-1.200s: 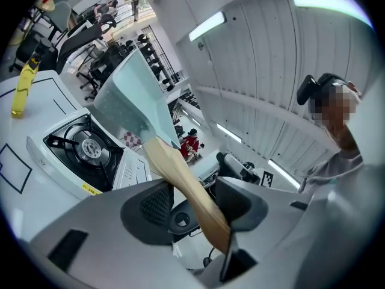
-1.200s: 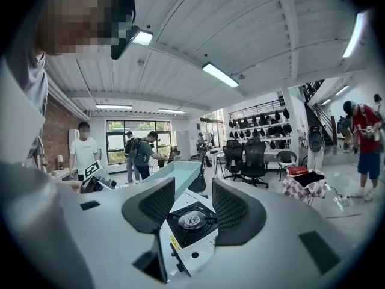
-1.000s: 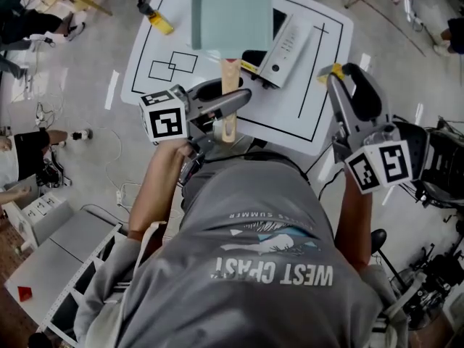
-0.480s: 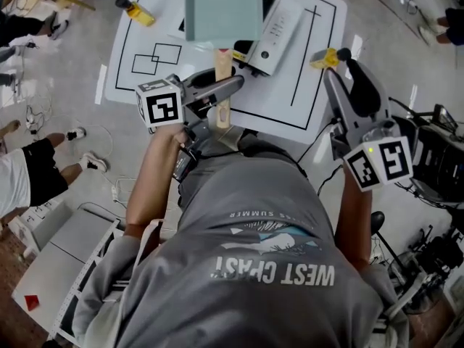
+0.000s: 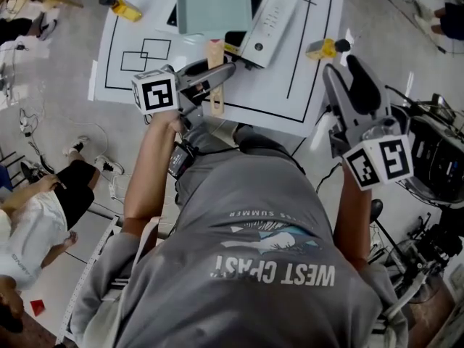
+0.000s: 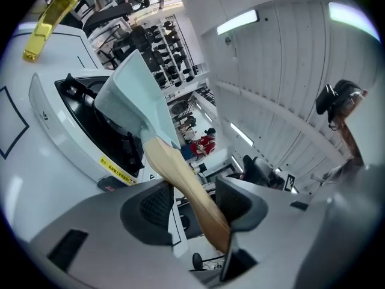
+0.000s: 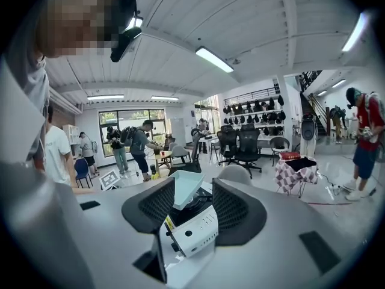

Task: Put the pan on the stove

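Pan (image 5: 215,4): pale teal and square, it hangs tilted over the stove (image 5: 270,26), right above the black burner top (image 6: 105,131). Whether it touches there cannot be made out.
Handle (image 6: 180,182): wooden, pointing back to the near side.
Left gripper (image 5: 215,78): clamped tight on that handle, a pad pressing on each side.
Table (image 5: 304,85): white with black lines, and a yellow object (image 5: 322,48) lies to the right of the stove.
Right gripper (image 7: 191,208): hovers off the table's near-right corner, jaws apart, nothing gripped.
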Demonstrator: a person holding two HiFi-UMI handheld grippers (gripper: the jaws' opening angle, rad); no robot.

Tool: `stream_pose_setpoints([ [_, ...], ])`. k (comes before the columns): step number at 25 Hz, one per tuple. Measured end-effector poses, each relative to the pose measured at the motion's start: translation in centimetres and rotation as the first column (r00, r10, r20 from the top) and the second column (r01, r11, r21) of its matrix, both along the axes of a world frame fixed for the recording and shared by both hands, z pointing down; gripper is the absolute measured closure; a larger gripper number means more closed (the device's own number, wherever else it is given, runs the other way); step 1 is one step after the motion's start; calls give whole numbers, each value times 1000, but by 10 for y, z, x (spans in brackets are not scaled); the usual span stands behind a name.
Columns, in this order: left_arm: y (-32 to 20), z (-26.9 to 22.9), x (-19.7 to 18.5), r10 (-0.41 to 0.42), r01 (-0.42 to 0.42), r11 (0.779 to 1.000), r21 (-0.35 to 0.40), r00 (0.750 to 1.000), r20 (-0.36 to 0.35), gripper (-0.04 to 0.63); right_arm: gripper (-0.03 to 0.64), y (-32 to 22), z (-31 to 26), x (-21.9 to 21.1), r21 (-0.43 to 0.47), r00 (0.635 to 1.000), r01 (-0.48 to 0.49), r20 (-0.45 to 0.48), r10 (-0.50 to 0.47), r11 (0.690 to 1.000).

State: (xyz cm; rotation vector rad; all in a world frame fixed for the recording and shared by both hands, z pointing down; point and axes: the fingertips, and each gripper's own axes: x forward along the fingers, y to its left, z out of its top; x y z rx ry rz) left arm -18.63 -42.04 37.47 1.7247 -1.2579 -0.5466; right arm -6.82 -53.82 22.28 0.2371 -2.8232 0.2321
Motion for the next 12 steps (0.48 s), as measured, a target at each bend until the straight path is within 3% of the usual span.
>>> stream_pose_setpoints([
  [6, -1, 14, -1, 0, -2, 1000, -17, 997, -81, 385, 413, 0, 3, -4, -8, 1000, -5, -8, 5, 1000],
  [12, 0, 27, -7, 4, -6, 999, -33, 998, -67, 385, 413, 4, 5, -7, -12, 1000, -1, -14, 0, 1000],
])
